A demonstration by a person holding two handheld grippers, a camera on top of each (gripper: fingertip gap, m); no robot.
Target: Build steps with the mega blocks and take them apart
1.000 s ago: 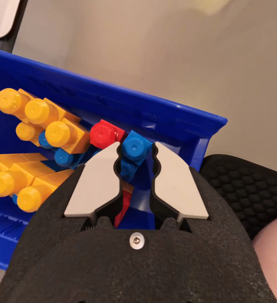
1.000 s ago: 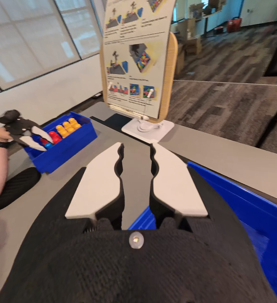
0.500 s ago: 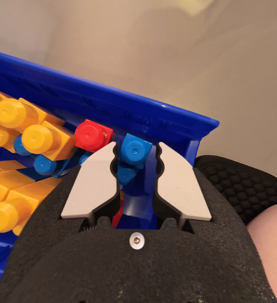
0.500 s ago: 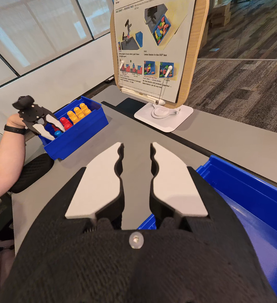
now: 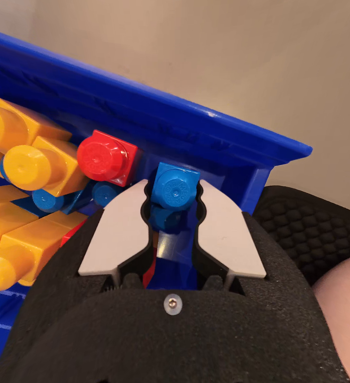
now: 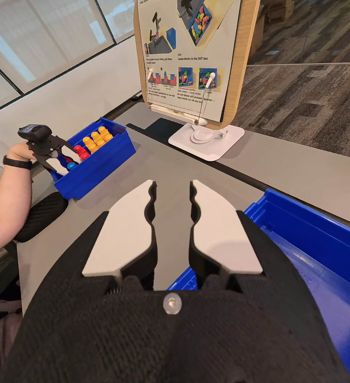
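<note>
The left gripper [image 5: 173,193] reaches into the blue bin [image 5: 170,116] at the table's [image 6: 170,165] left. Its fingers [image 5: 126,209] are parted around a blue block [image 5: 175,187] in the bin's near right corner, touching or nearly so; I cannot tell whether they grip it yet. A red block [image 5: 105,157] and yellow blocks [image 5: 35,165] crowd close on the left. Closing off-centre could pinch only the round stud, which may slip, or the left finger could snag the red block. The right gripper [image 6: 173,189] hovers half open and empty beside a second bin [image 6: 315,234].
</note>
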